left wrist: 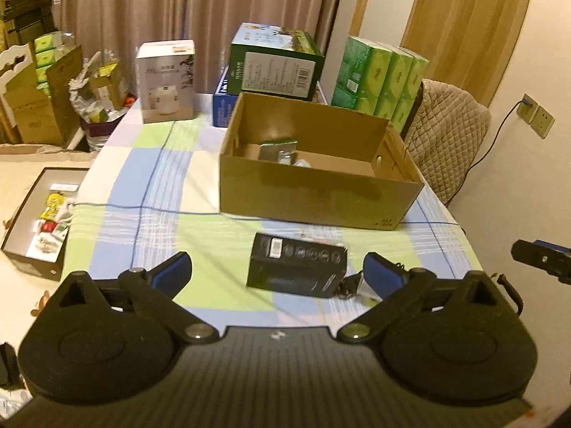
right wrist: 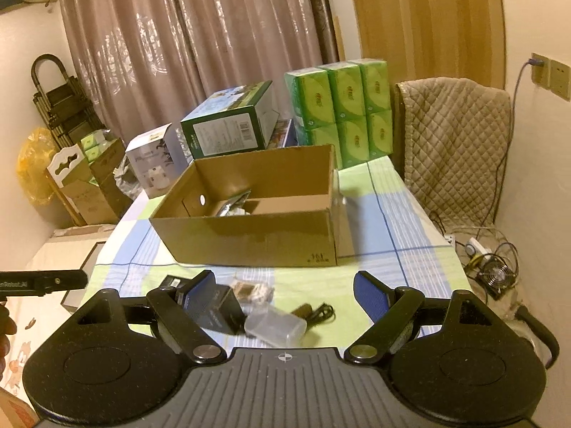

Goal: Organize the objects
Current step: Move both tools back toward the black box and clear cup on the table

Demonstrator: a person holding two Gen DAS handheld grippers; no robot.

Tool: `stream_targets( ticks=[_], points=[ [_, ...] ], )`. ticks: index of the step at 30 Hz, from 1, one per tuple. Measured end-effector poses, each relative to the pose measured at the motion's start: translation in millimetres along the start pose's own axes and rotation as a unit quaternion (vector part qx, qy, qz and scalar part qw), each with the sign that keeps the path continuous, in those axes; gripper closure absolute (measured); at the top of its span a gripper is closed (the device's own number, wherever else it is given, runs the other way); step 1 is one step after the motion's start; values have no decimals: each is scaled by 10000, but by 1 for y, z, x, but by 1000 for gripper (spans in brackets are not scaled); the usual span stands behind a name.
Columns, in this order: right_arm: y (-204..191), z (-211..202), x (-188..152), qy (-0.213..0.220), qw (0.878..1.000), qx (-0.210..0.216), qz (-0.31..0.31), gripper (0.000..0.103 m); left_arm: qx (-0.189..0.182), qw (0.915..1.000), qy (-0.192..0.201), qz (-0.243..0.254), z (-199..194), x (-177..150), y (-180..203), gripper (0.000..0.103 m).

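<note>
An open cardboard box point(left wrist: 314, 196) stands mid-table with a silver-green pouch point(left wrist: 278, 149) inside; it also shows in the right wrist view point(right wrist: 249, 239). A small black box point(left wrist: 297, 274) lies on the checked cloth in front of it, between the fingers of my open left gripper point(left wrist: 276, 271), which hovers just short of it. My right gripper point(right wrist: 285, 294) is open and empty above a clear plastic case point(right wrist: 276, 326), a brown packet point(right wrist: 251, 290), a dark cord point(right wrist: 316, 314) and the black box point(right wrist: 214, 306) by its left finger.
A white appliance box point(left wrist: 167, 80), a green carton point(left wrist: 274, 62) on a blue box and stacked green tissue packs point(left wrist: 380, 78) line the table's far edge. A quilted chair point(left wrist: 449, 135) stands right. A floor box with sweets point(left wrist: 43, 221) lies left. Cables and a fan point(right wrist: 496, 278) lie on the right floor.
</note>
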State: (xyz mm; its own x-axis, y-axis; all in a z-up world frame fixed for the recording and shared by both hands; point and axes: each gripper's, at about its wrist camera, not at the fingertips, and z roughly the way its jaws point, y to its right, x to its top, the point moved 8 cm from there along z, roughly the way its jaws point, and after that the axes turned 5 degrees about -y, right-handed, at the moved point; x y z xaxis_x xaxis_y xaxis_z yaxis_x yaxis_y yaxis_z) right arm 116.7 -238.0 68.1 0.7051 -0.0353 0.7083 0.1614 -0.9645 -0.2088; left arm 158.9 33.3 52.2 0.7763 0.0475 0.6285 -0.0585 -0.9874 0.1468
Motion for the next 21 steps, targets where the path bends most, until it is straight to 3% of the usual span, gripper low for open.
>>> stream_targets(
  ticks=[9, 21],
  points=[
    [5, -11, -27, -140, 9998, 54, 139, 21, 206, 9997, -119, -41, -8, -35, -4, 1],
    [14, -6, -43, -298, 9991, 66, 286, 21, 200, 9993, -295, -60, 3, -50, 0, 1]
  ],
)
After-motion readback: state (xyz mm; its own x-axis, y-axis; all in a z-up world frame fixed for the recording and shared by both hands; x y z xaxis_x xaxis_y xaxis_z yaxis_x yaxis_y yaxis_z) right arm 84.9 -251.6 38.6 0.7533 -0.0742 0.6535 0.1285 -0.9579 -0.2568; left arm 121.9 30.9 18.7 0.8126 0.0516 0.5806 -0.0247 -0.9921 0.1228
